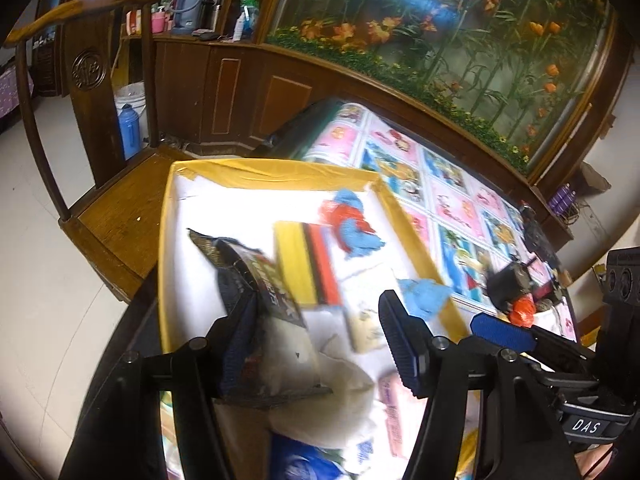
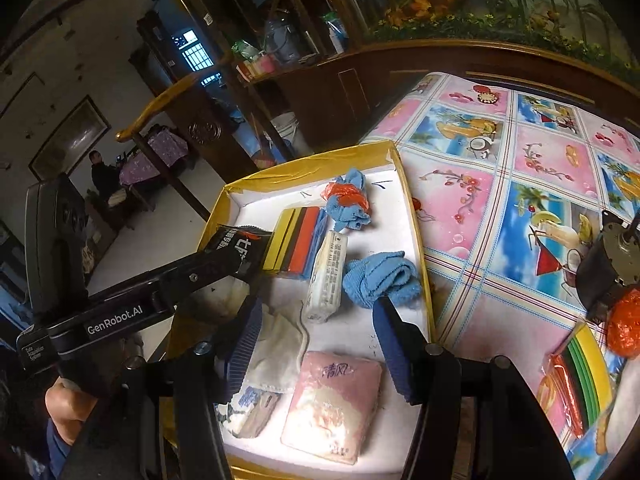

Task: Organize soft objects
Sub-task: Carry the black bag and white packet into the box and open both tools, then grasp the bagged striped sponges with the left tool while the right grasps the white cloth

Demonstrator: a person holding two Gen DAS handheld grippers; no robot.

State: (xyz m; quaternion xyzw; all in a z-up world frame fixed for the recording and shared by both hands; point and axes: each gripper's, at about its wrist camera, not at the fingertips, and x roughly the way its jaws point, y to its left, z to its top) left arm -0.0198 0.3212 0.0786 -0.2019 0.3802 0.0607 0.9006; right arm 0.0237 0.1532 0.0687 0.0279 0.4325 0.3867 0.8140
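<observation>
Over the yellow-rimmed tray on the tabletop, I have both sets of fingers apart: the left gripper straddles a black packet, pads not clearly pressing, and the right gripper is empty above the pink tissue pack. Placing looks done; next I'd fetch the sponge pack outside the tray.

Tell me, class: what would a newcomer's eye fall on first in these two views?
Probably the yellow-rimmed tray crowded with soft things: a striped sponge stack towards its far end, a blue cloth by its right rim, a pink tissue pack nearest. Right of it spreads the bright pink-and-blue tablecloth.
</observation>
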